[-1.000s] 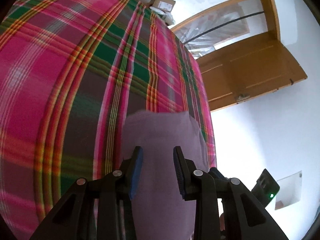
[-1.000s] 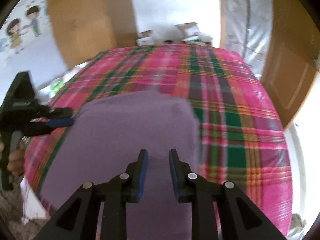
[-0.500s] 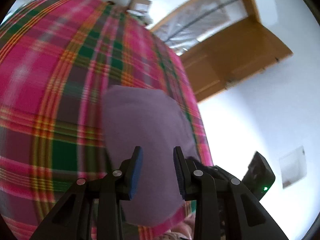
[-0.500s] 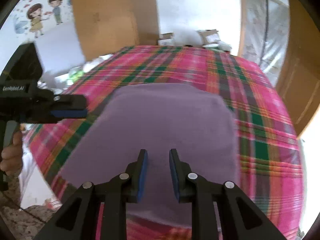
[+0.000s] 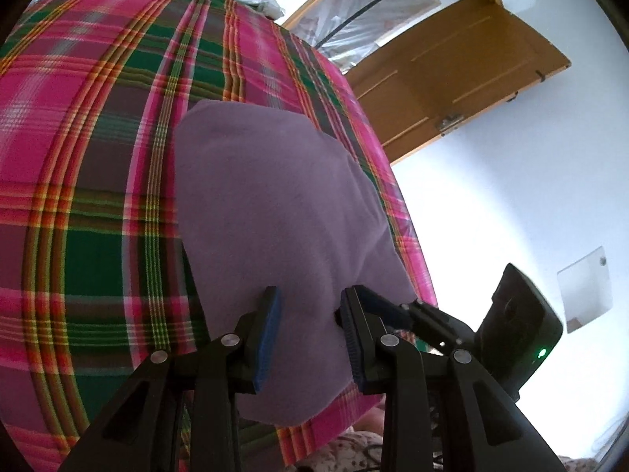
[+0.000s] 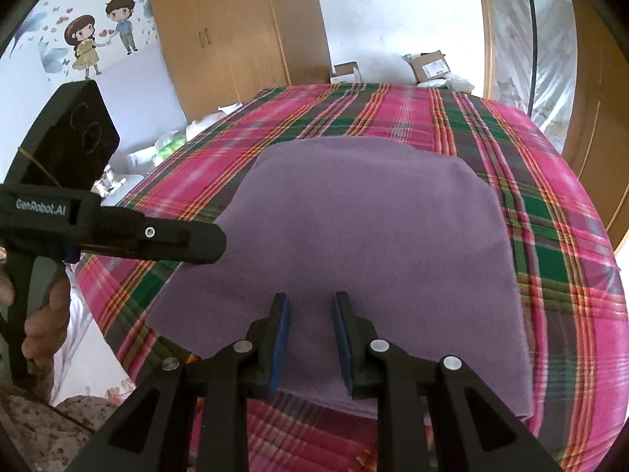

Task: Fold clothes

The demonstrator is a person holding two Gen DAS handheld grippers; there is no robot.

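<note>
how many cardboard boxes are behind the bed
2, both on the floor past the far edge of the bed: a small open box nearer the wardrobe, and a labelled box to its right. More may be hidden behind the bed.

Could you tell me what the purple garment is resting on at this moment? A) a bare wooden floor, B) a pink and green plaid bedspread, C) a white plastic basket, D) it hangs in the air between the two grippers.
B: the purple garment lies flat on the plaid bedspread, while the left gripper and the right gripper are both open and grip nothing.
</note>
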